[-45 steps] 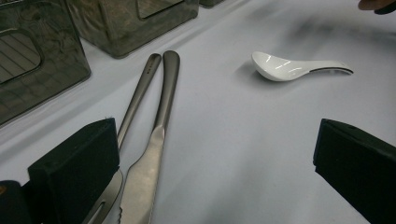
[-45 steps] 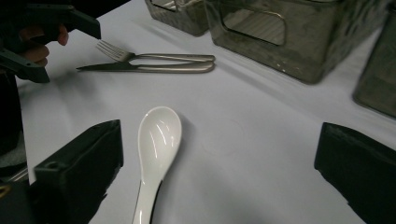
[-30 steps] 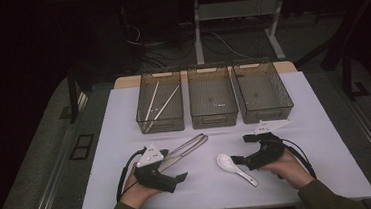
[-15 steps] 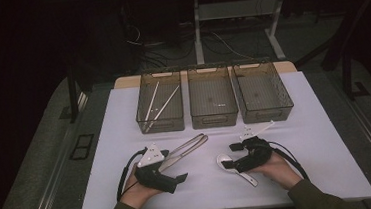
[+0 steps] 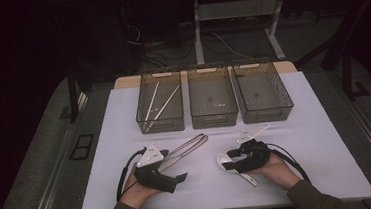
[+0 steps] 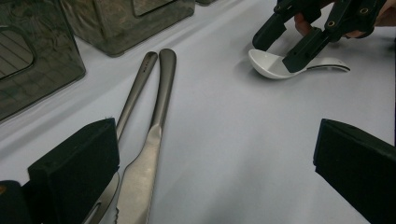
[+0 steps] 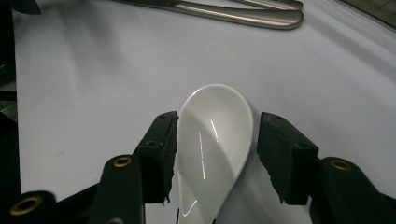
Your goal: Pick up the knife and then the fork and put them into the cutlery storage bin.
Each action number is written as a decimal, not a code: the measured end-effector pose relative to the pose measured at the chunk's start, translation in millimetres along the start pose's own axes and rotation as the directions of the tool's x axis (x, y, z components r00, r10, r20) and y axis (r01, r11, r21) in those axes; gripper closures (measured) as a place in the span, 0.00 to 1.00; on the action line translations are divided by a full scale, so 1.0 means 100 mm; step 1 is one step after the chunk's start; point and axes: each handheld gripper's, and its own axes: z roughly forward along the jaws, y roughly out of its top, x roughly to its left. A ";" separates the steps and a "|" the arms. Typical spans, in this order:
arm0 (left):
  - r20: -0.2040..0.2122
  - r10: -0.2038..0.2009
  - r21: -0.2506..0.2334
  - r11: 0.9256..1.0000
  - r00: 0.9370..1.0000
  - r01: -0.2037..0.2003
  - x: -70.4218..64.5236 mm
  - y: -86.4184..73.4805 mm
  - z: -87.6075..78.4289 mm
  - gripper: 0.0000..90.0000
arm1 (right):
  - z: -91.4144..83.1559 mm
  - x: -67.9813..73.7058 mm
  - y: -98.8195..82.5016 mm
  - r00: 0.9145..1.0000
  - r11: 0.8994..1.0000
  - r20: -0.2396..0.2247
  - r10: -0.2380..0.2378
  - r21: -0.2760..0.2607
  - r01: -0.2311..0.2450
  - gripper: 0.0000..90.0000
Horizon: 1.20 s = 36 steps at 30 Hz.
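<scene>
A white ceramic spoon (image 5: 223,160) (image 7: 215,135) lies on the white table cover, right of centre. My right gripper (image 5: 229,161) (image 7: 215,154) reaches around its bowl. Its jaws have just been closing, with the spoon between them; one pad sits at the bowl's edge and the other shows a narrow gap, so it is open. The left gripper view shows that same right gripper (image 6: 276,52) over the spoon (image 6: 271,65). My left gripper (image 5: 173,166) (image 6: 210,163) rests open and wide, beside a steel knife (image 6: 156,126) and fork (image 6: 140,84), which lie side by side (image 5: 187,147).
Three dark see-through bins stand in a row at the back: the left bin (image 5: 147,120) holds chopsticks (image 5: 156,104), while the middle bin (image 5: 214,116) and right bin (image 5: 267,112) look bare. The table's front edge (image 5: 221,208) runs just below both hands.
My right gripper has slid left and down onto the spoon's bowl, and its jaws have narrowed around it. The left gripper, knife and fork have stayed put.
</scene>
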 end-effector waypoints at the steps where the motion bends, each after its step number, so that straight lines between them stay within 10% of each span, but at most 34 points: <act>1: 0.000 0.000 0.001 1.000 1.000 0.000 0.00 0.00 0.00 0.00 | 0.00 0.00 0.00 1.000 1.000 0.001 -0.002 0.000 0.002 0.53; 25: 0.004 -0.009 0.004 1.000 1.000 0.009 -0.01 -0.01 0.01 0.00 | 0.06 0.13 -0.02 0.995 0.994 0.005 -0.100 0.054 0.099 0.74; 36: 0.007 -0.004 0.005 1.000 1.000 0.004 -0.01 -0.01 0.03 0.00 | 0.08 0.26 -0.01 0.984 0.984 0.077 -0.159 0.088 0.152 0.80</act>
